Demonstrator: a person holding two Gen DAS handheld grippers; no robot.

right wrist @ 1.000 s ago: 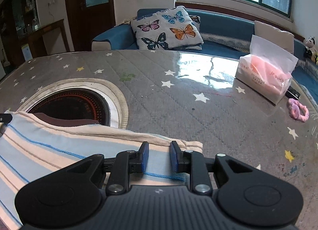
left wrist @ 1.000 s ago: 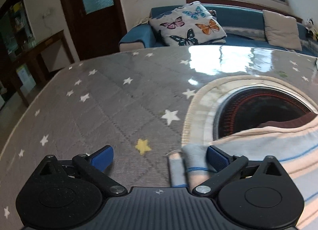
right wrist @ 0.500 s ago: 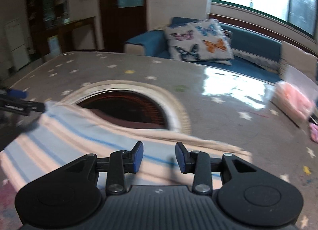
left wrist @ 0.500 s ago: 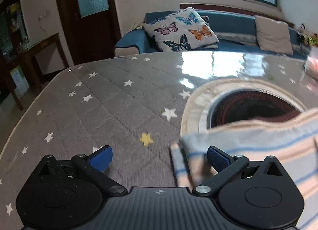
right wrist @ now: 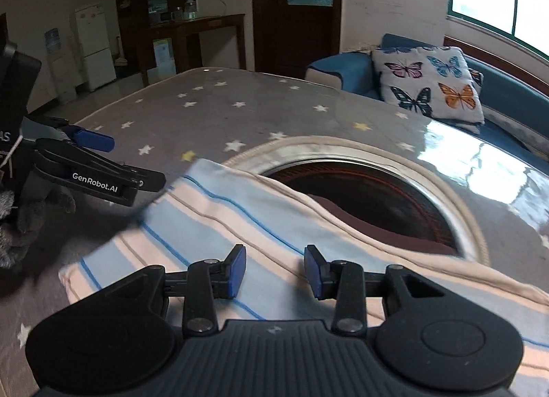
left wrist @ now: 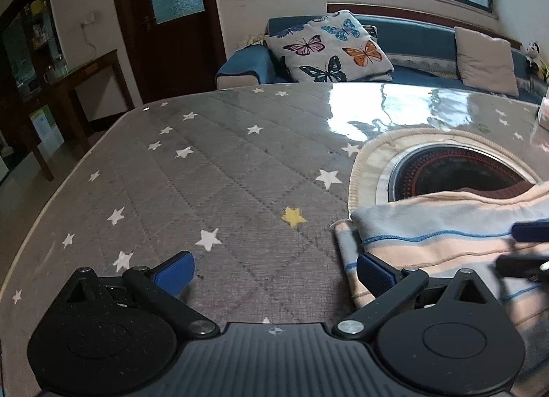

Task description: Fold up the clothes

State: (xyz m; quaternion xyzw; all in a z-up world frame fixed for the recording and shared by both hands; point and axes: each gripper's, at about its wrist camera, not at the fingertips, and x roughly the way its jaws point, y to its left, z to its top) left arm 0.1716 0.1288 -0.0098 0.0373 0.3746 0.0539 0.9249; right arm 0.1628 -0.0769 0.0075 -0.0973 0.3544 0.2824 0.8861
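**Squaring a folded striped garment before the next fold**

Striped garment: folded, on the star-print surface, partly over a round burner recess.
Right gripper: fingers spread, above the cloth, holding nothing.
Left gripper: fingers wide apart, at the garment's corner.
Advice: align edges, then pinch both layers.
Right view alone shows the garment's full width.

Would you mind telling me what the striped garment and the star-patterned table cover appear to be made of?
The striped garment looks like soft knit cotton, matte: it drapes limply, with stitched blue lines and a folded hem.

The star-patterned table cover looks like quilted grey fabric, judging by its diamond stitching. Its far side mirrors the window, so a clear glossy sheet, perhaps plastic or glass, probably lies over it.
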